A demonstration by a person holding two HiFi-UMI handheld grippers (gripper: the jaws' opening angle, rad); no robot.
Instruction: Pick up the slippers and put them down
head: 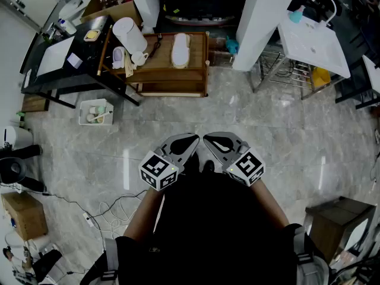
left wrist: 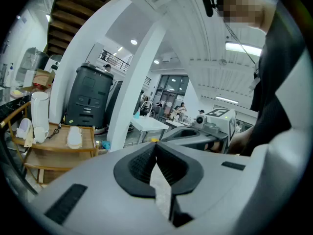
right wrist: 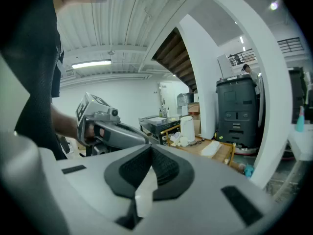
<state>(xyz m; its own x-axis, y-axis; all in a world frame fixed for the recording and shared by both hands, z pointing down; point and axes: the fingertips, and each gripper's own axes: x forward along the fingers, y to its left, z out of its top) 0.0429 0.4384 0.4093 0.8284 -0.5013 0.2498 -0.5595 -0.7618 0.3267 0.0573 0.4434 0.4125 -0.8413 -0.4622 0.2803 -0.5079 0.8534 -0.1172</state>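
Room first: pale grey polished stone floor (head: 267, 117), glossy w/ light streaks; two white pillars (head: 267, 16) rise at the far side; a dark upright machine (left wrist: 88, 99) stands between them. Black counter (head: 59, 58) at far left w/ papers on it; white counter (head: 312, 40) at far right on a wire frame. Low wooden counter (head: 172, 70) sits just beside the black one, w/ a shelf underneath.

My left tool (head: 189, 141) and right tool (head: 212, 140) are close in front of my body, over bare floor, tips angled toward each other; both are closed, pads together, nothing between them (left (left wrist: 155, 148), right (right wrist: 150, 151)).

White jug (head: 129, 34) stands upright on the wooden counter's left end; small white basket (head: 95, 111) on the floor near the black counter; loose cables (head: 113, 209) on the floor at my left.

Slippers (head: 180, 49): on top of the wooden counter, right of the jug, well apart from both tools; they read as one pale shape, can't tell if it's a pair.
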